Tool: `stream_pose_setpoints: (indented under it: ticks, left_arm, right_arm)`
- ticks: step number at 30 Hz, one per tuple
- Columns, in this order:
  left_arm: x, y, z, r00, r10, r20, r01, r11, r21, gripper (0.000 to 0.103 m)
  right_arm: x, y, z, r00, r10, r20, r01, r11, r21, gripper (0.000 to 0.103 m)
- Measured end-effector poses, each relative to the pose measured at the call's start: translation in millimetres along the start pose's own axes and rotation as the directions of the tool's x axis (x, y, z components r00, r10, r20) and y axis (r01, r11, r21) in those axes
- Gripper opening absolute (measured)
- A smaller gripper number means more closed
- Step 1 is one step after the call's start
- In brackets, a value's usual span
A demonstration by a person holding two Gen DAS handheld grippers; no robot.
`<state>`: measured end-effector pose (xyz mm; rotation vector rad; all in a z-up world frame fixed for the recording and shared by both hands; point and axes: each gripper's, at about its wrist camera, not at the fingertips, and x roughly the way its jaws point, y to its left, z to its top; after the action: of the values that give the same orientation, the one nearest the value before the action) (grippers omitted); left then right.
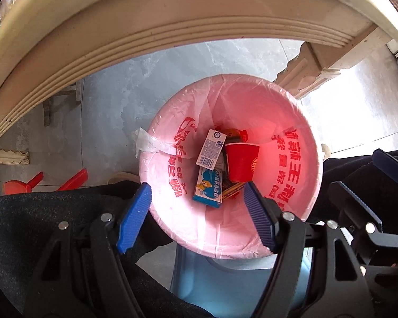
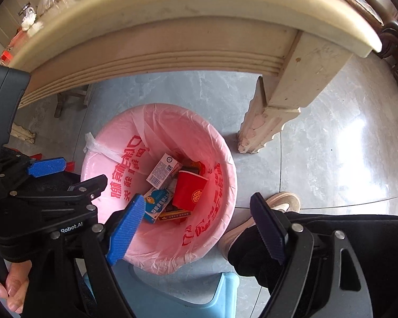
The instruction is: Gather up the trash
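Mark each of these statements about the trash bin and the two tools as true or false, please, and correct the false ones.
1. The red paper cup lies inside the bin. True.
2. The bin is lined with a blue bag. False: the pink bag with red print lines it.
3. The left tool holds a carton. False: nothing is between its blue pads, which stand apart above the bin.
4. A white carton with a barcode lies in the bin beside the cup. True.
5. The right tool is open and empty. True.
6. The bin stands on top of the table. False: it stands on the grey floor, beside the table leg.
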<state>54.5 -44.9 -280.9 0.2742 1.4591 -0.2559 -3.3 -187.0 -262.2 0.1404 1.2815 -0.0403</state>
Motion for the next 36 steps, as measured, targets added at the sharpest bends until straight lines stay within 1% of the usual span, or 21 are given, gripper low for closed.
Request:
stream_pose_setpoints:
  ticks: [4, 7, 10, 12, 16, 18, 19, 22, 25, 27, 28, 29, 31, 33, 35, 36]
  left_arm:
    - [-30.8, -4.0, -9.6, 0.997, -0.010, 0.075, 0.012, 0.999, -0.033, 0.070]
    - [-58.7, -10.0, -17.1, 0.988, 0.018, 0.153, -0.011, 0.999, -0.047, 0.070]
    - [-88.2, -18.9, -24.0, 0.968, 0.065, 0.244, -0.053, 0.997, -0.055, 0.070]
    - [-106.5, -23.3, -27.9, 0.952, 0.082, 0.294, -0.065, 0.996, -0.067, 0.070]
    - [-142.2, -28.2, -35.4, 0.922, 0.081, 0.379, -0.050, 0.995, -0.092, 0.070]
    - [-160.7, -30.3, -38.7, 0.906, 0.081, 0.416, -0.039, 0.993, -0.107, 0.070]
    - [-171.7, -31.1, -41.1, 0.895, 0.088, 0.437, -0.043, 0.993, -0.112, 0.070]
    - [-202.3, -32.2, -46.1, 0.856, 0.115, 0.504, -0.056, 0.990, -0.130, 0.071]
    - [-229.9, -31.2, -52.6, 0.824, 0.115, 0.555, -0.042, 0.989, -0.142, 0.071]
    - [-250.2, -32.6, -59.2, 0.797, 0.126, 0.590, -0.046, 0.988, -0.149, 0.073]
    - [-259.6, -33.6, -63.0, 0.782, 0.139, 0.608, -0.054, 0.986, -0.157, 0.076]
    - [-269.6, -34.5, -67.1, 0.761, 0.149, 0.631, -0.059, 0.985, -0.161, 0.078]
    - [-290.3, -37.8, -75.9, 0.718, 0.164, 0.676, -0.069, 0.984, -0.166, 0.081]
    - [-306.6, -39.9, -84.0, 0.683, 0.198, 0.703, -0.090, 0.978, -0.188, 0.087]
    - [-320.3, -40.7, -92.9, 0.648, 0.237, 0.724, -0.112, 0.970, -0.217, 0.090]
    - [-326.2, -41.1, -97.3, 0.632, 0.244, 0.736, -0.115, 0.968, -0.223, 0.090]
  right_arm:
    - [-37.3, -0.5, -6.0, 0.996, -0.011, 0.085, 0.012, 1.000, -0.004, 0.079]
    - [-67.1, 0.8, -11.0, 0.986, -0.036, 0.165, 0.039, 0.999, -0.014, 0.079]
    - [-99.3, 1.4, -17.8, 0.965, -0.069, 0.253, 0.077, 0.997, -0.023, 0.079]
    - [-120.1, 1.6, -21.2, 0.948, -0.093, 0.306, 0.104, 0.994, -0.022, 0.079]
    - [-157.8, -0.8, -23.7, 0.913, -0.107, 0.394, 0.118, 0.993, -0.004, 0.080]
    - [-177.5, -1.5, -25.7, 0.888, -0.121, 0.443, 0.133, 0.991, 0.006, 0.080]
    - [-188.1, -1.3, -25.9, 0.873, -0.134, 0.468, 0.146, 0.989, 0.011, 0.080]
    - [-218.8, -0.4, -29.0, 0.819, -0.173, 0.547, 0.184, 0.982, 0.035, 0.087]
    - [-249.8, 0.6, -35.4, 0.771, -0.176, 0.612, 0.188, 0.981, 0.044, 0.090]
    - [-268.9, 1.7, -39.0, 0.739, -0.181, 0.649, 0.194, 0.980, 0.051, 0.093]
    - [-278.3, 2.1, -41.1, 0.723, -0.184, 0.666, 0.196, 0.979, 0.058, 0.093]
    - [-287.1, 1.8, -43.3, 0.707, -0.186, 0.683, 0.195, 0.979, 0.065, 0.095]
    - [-304.3, 2.0, -48.8, 0.679, -0.178, 0.713, 0.185, 0.980, 0.068, 0.096]
    - [-319.3, 3.7, -55.0, 0.659, -0.179, 0.731, 0.182, 0.980, 0.075, 0.096]
    - [-333.9, 7.9, -63.3, 0.640, -0.185, 0.746, 0.187, 0.979, 0.082, 0.096]
    - [-339.8, 9.8, -66.8, 0.632, -0.187, 0.752, 0.189, 0.978, 0.084, 0.096]
